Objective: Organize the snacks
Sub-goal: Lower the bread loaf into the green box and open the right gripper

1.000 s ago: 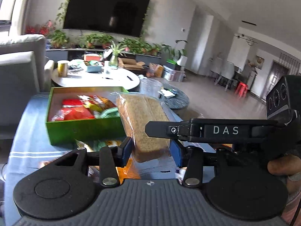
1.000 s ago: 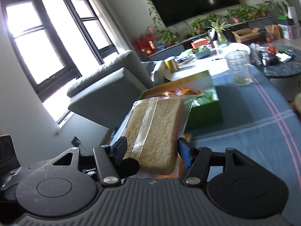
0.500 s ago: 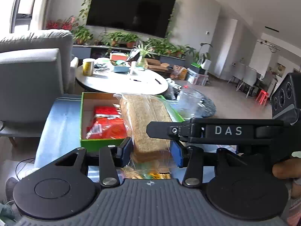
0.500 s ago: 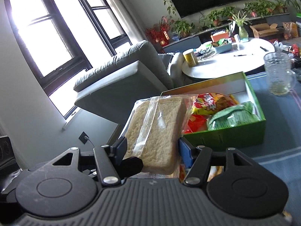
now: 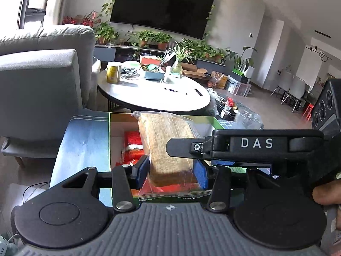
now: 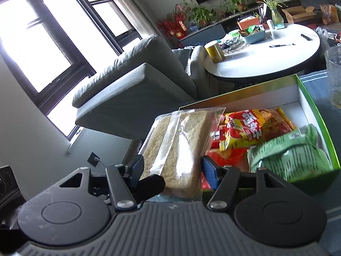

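Bagged bread carried closer over green box, left gripper and right gripper both clamped on it

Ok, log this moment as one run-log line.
phase: placing | left tongs: shut on bagged bread | right tongs: shut on bagged bread | bread above green box | box holds red, green snack packs

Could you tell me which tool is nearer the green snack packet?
Right. The right tool sits just beside the green snack packet; the left tool is beyond the bagged bread.
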A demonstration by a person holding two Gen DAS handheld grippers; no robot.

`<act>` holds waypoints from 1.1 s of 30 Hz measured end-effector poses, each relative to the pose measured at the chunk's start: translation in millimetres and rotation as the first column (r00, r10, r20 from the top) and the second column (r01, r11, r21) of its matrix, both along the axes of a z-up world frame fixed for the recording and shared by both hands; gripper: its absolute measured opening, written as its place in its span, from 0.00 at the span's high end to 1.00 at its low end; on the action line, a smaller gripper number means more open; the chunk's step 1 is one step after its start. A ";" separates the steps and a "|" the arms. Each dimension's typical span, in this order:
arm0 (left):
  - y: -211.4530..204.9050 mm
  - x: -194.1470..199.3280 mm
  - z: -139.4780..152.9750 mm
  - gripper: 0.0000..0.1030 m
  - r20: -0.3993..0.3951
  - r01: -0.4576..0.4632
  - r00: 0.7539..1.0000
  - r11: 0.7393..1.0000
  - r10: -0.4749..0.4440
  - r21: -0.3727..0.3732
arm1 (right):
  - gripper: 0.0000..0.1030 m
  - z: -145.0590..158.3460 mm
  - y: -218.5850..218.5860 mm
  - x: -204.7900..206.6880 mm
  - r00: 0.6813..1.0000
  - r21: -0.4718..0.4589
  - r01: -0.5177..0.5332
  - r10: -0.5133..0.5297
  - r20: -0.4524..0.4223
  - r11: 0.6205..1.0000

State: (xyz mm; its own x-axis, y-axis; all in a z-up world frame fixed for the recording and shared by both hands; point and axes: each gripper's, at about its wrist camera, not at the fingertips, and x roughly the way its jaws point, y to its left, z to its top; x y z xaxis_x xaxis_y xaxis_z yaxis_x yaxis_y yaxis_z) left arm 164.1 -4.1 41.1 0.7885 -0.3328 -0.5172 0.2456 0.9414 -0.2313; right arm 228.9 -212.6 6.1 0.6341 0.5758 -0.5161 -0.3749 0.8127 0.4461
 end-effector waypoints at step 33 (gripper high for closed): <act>26.7 52.2 -26.6 0.52 0.019 -0.071 0.997 0.997 0.071 -0.007 | 0.25 -4.8 29.2 62.6 0.999 -0.048 0.017 -0.016 0.030 0.999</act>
State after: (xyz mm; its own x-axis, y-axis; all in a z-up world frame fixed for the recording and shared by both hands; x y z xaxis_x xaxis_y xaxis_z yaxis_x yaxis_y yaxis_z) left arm 216.4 22.6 14.5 0.8204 -0.2785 -0.4994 0.1824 0.9552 -0.2330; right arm 291.4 -183.4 1.3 0.6586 0.5402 -0.5238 -0.3735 0.8390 0.3957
